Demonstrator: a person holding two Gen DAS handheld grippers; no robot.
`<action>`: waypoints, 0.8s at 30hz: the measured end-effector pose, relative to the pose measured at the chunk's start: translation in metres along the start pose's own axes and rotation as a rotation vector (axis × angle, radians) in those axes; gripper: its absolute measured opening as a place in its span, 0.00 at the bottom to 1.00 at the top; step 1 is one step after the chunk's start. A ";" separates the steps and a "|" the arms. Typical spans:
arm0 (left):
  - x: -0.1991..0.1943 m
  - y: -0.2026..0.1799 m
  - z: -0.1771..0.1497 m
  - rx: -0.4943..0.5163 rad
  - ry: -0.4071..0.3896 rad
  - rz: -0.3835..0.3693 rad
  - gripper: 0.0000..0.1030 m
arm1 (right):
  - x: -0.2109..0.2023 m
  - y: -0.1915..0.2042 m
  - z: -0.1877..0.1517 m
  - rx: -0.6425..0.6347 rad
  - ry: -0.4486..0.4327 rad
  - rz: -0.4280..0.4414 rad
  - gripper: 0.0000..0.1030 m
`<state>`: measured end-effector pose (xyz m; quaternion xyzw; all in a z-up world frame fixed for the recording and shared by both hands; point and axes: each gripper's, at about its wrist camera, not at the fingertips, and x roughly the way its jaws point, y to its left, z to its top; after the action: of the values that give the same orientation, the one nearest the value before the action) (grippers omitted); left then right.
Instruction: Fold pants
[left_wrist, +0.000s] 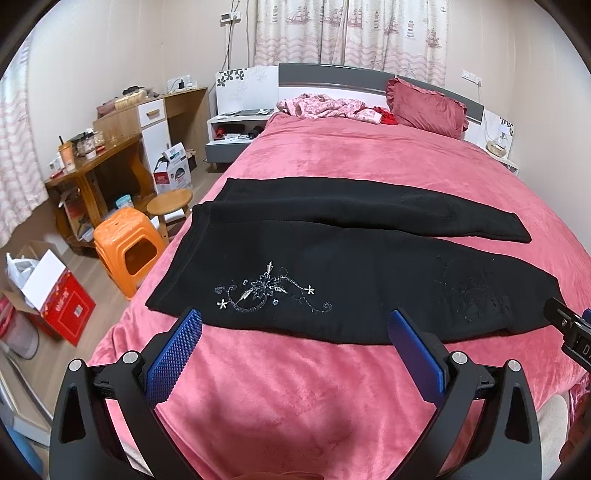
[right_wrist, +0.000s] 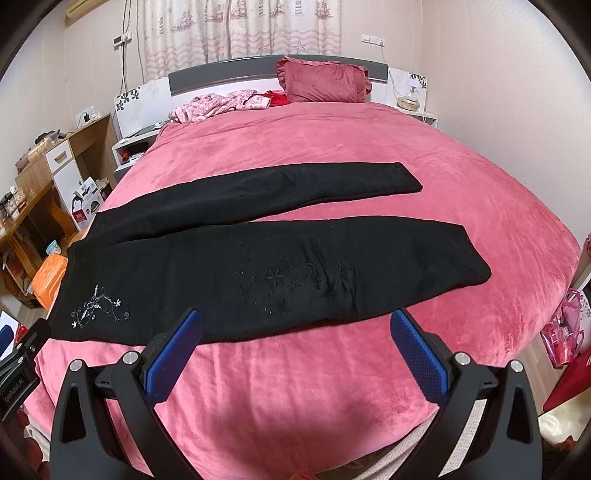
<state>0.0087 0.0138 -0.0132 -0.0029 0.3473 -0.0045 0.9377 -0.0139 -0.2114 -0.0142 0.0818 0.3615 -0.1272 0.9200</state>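
My left gripper (left_wrist: 295, 325) hangs just short of the near edge of the black pants (left_wrist: 351, 266), its 2 blue pads (left_wrist: 173, 358) spread wide with nothing between them. My right gripper (right_wrist: 295, 325) is the same, splayed wide and empty, above the pink blanket (right_wrist: 295, 387) in front of the nearer leg. The pants lie flat across the bed, waistband at the left edge, the 2 legs running right and parting into a narrow V. Silver flower embroidery (left_wrist: 269, 291) sits near the waist on the nearer leg, with a darker stitched motif (right_wrist: 291, 280) further along it. Beyond, a red ruffled pillow (right_wrist: 325, 81) leans on the headboard (right_wrist: 221, 75) beside crumpled pink floral clothing (right_wrist: 221, 103). Off the left side stands an orange plastic stool (left_wrist: 129, 247).
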 end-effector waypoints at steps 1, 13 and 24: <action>0.001 0.000 0.000 -0.001 0.000 0.000 0.97 | 0.000 0.000 0.000 0.000 -0.001 0.000 0.98; 0.001 0.000 -0.001 -0.001 0.002 0.000 0.97 | 0.002 0.001 -0.002 -0.003 0.006 0.002 0.98; 0.005 0.004 -0.003 -0.021 0.014 -0.007 0.97 | 0.003 0.000 -0.002 0.002 0.010 0.000 0.98</action>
<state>0.0103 0.0177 -0.0190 -0.0138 0.3539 -0.0039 0.9352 -0.0131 -0.2112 -0.0181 0.0833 0.3662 -0.1270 0.9181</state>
